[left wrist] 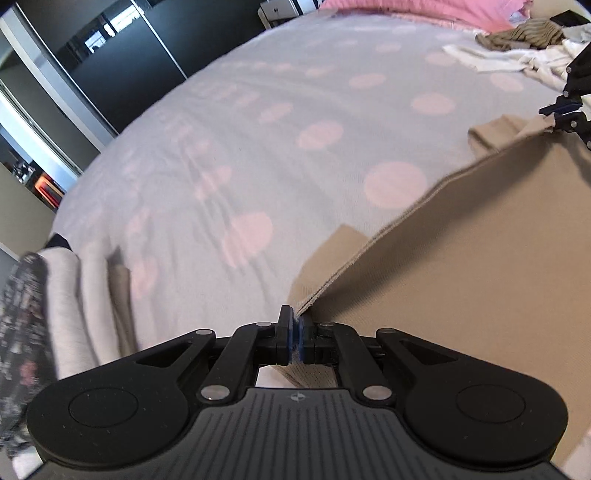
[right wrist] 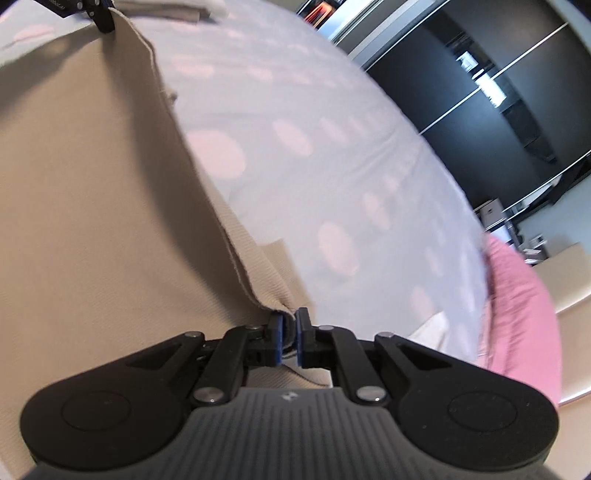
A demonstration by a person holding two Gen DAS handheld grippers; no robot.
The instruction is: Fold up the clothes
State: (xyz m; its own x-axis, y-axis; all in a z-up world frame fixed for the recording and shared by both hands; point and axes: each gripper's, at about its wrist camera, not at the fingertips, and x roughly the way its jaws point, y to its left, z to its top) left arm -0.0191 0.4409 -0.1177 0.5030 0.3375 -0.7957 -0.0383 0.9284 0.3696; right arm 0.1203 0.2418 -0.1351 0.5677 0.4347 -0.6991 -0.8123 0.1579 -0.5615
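A beige garment (left wrist: 461, 266) hangs stretched between both grippers above a grey bedspread with pink dots (left wrist: 280, 122). My left gripper (left wrist: 295, 334) is shut on one corner of its edge. The right gripper (left wrist: 565, 110) appears at the far right of the left wrist view, holding the other corner. In the right wrist view my right gripper (right wrist: 290, 334) is shut on the beige garment (right wrist: 92, 221), with cloth pinched between the pads. The left gripper (right wrist: 99, 14) shows at the top left there, on the far corner. A lower layer of the garment (right wrist: 273, 280) lies on the bed.
Folded clothes (left wrist: 74, 302) are stacked at the bed's left edge. A pile of unfolded clothes (left wrist: 524, 48) lies at the far right. A pink blanket (right wrist: 517, 295) lies along one side of the bed. Dark wardrobe doors (right wrist: 498, 92) stand beyond the bed.
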